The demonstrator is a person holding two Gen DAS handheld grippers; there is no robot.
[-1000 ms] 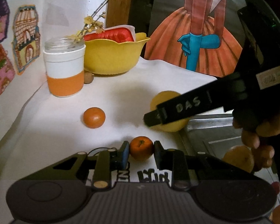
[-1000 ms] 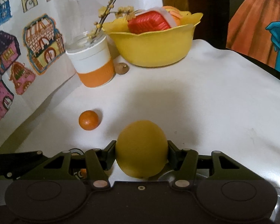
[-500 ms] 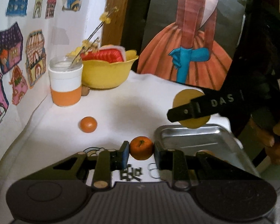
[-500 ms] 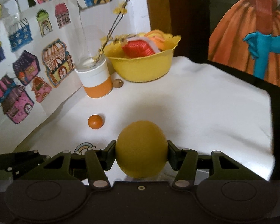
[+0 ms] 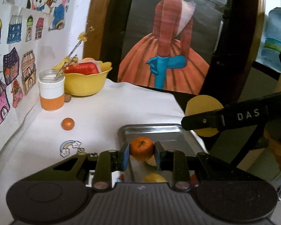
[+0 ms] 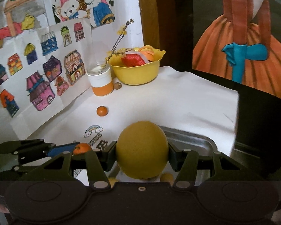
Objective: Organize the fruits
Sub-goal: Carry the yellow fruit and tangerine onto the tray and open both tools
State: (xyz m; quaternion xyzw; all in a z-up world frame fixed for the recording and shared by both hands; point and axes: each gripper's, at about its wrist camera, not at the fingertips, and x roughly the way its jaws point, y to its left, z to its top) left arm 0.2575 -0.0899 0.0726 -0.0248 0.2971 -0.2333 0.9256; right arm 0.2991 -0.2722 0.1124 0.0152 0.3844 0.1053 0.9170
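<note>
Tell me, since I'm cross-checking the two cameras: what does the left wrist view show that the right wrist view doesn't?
Left wrist view only: the hand holding the right gripper, and fruit lying in the tray beneath the left gripper.

Right wrist view only: the tabletop drawing high on the wall.

Both: the tangerine clamped in the left gripper, the lemon clamped in the right, the loose tangerine on the cloth, the jar, the bowl, the rainbow sticker and the painting.
</note>
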